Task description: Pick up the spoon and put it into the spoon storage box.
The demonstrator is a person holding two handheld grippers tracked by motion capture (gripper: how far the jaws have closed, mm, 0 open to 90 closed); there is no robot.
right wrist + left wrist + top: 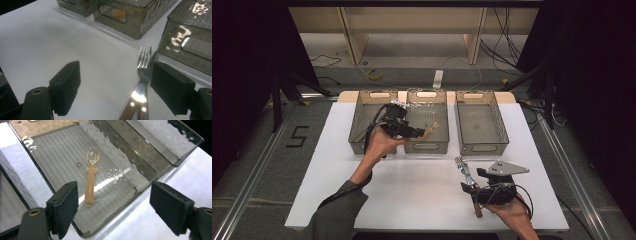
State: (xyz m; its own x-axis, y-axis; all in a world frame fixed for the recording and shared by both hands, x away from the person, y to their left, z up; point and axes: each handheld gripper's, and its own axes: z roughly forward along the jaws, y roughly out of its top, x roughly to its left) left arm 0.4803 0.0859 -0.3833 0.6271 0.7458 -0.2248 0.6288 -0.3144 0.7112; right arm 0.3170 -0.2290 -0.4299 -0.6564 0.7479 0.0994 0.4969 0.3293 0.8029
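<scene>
An orange plastic spoon (90,180) lies flat on the floor of the middle bin (427,146) of three smoky bins, bowl pointing to twelve o'clock, directly below the left gripper (113,210), whose jaws stand spread and empty above it; the drop looks done. At five o'clock on the white table (412,190), the right gripper (115,87) waits, jaws spread, beside a wooden-handled fork (144,60) and the knife (141,87) under it. One of these likely goes next, needing a clean pinch on the handle. One spoon, one fork, one knife.
</scene>
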